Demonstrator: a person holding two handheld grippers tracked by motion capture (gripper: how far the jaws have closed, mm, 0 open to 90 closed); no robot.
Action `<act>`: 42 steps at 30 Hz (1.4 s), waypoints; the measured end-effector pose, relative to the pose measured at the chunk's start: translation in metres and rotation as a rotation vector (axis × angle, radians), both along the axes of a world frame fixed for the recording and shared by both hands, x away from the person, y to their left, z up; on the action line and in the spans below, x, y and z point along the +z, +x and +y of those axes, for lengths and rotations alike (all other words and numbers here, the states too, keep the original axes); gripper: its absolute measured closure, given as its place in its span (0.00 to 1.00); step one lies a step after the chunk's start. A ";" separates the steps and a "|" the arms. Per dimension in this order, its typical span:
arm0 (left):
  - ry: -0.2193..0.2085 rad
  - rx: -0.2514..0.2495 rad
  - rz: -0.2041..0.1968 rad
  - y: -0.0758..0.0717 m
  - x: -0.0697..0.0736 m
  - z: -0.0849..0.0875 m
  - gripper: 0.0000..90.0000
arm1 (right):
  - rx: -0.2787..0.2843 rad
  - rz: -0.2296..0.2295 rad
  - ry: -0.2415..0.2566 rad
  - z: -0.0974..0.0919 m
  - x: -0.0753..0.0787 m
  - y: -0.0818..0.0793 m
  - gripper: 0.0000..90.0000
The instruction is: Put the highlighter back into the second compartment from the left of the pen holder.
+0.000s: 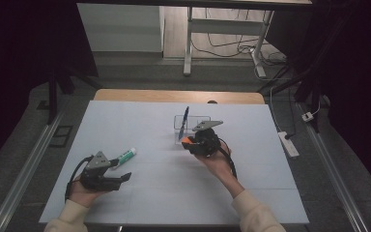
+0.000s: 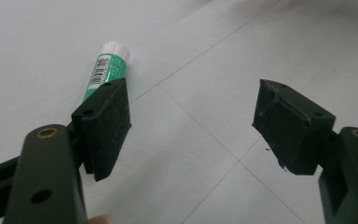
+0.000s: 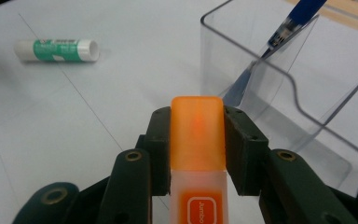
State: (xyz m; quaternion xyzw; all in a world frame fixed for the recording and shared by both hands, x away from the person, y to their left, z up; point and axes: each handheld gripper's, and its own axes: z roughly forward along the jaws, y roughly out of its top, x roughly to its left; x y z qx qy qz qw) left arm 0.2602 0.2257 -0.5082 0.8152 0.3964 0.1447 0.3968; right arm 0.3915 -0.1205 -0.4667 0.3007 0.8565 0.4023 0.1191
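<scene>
table [image 1: 140, 193]: white, under both grippers | clear box [image 3: 279, 88]: just ahead and right of the right gripper [image 3: 197, 140], blue pen [image 3: 289, 25] leaning inside | right gripper: pinching orange marker [image 3: 197, 135] | left gripper [image 2: 191, 126]: spread, green glue stick [image 2: 105, 70] just beyond one jaw

A white desk [image 1: 140, 193] with faint grid lines, a wooden edge showing at its far side. A green-and-white glue stick [image 1: 125, 155] lies flat on the left part, white cap pointing away. Beyond the desk: grey floor, a white table frame [image 1: 189, 43], loose cables and a white power strip [image 1: 288, 144] at right.
</scene>
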 end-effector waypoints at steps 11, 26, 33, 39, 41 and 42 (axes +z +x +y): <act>0.001 0.001 0.000 0.000 0.000 0.000 0.30 | -0.004 -0.063 0.102 -0.012 0.023 -0.005 0.71; 0.001 0.006 0.003 0.001 -0.001 0.001 0.30 | -0.007 -0.108 0.172 -0.022 0.036 -0.008 0.71; 0.002 0.009 0.006 0.001 -0.002 0.002 0.30 | -0.011 -0.126 0.197 -0.028 0.045 -0.009 0.71; 0.006 0.009 0.008 0.001 -0.003 0.001 0.30 | -0.017 -0.148 0.225 -0.033 0.052 -0.010 0.71; 0.005 0.013 0.010 0.001 -0.003 0.002 0.30 | -0.018 -0.154 0.230 -0.034 0.053 -0.011 0.71; 0.003 0.015 0.010 0.001 -0.003 0.002 0.30 | -0.019 -0.154 0.232 -0.034 0.054 -0.011 0.71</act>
